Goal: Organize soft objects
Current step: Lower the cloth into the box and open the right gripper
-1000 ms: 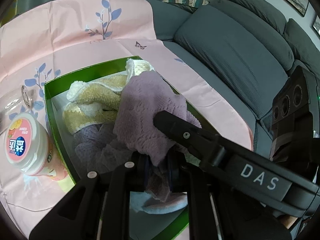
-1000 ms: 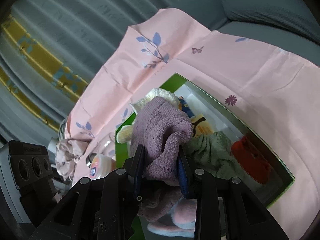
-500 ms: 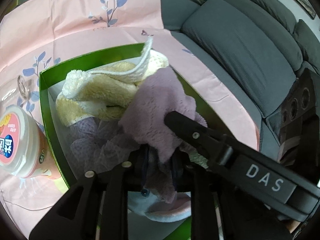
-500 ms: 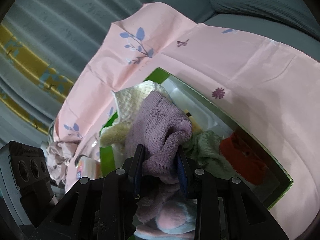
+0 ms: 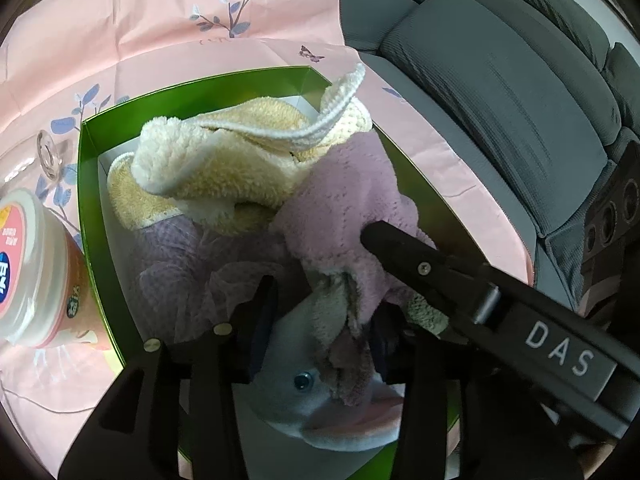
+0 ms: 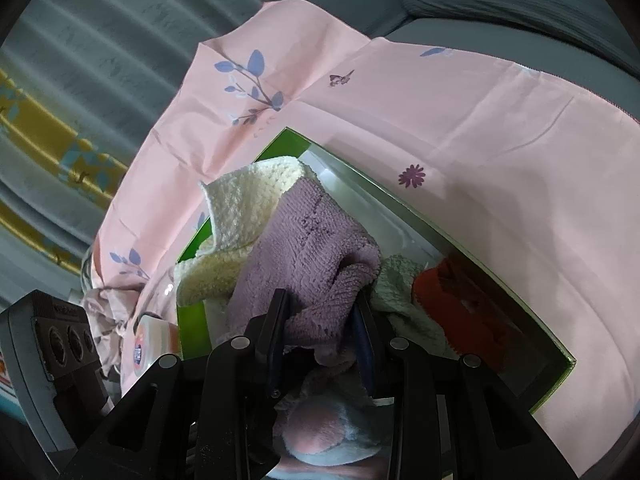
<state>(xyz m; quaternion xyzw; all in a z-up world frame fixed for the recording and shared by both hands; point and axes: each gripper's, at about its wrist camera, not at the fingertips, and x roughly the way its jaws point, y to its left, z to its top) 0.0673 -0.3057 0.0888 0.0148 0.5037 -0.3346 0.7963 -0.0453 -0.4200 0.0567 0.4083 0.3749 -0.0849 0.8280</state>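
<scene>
A green box (image 5: 86, 208) holds the soft things. A purple towel (image 5: 344, 200) lies over a cream-yellow towel (image 5: 208, 168) and a lavender cloth (image 5: 168, 256). My left gripper (image 5: 320, 328) hovers over a grey plush toy (image 5: 296, 396). Its jaws are opening; the towel's tail hangs loose between them. In the right wrist view my right gripper (image 6: 320, 328) is shut on a fold of the purple towel (image 6: 312, 248). One of its fingers (image 5: 404, 256) reaches into the left wrist view from the right. A grey-green cloth (image 6: 404, 288) and a red cloth (image 6: 452, 292) lie further right in the box (image 6: 560, 376).
A pink flowered cloth (image 5: 160, 20) covers the surface under the box. A pink-lidded tub (image 5: 24, 264) and a clear glass (image 5: 50, 152) stand to the box's left. A grey sofa (image 5: 500, 80) runs behind; a curtain (image 6: 80, 40) hangs beyond the cloth.
My left gripper's jaws have spread apart and let go of the purple towel's tail. The plush toy's face has come into view beneath them. The right gripper keeps its hold.
</scene>
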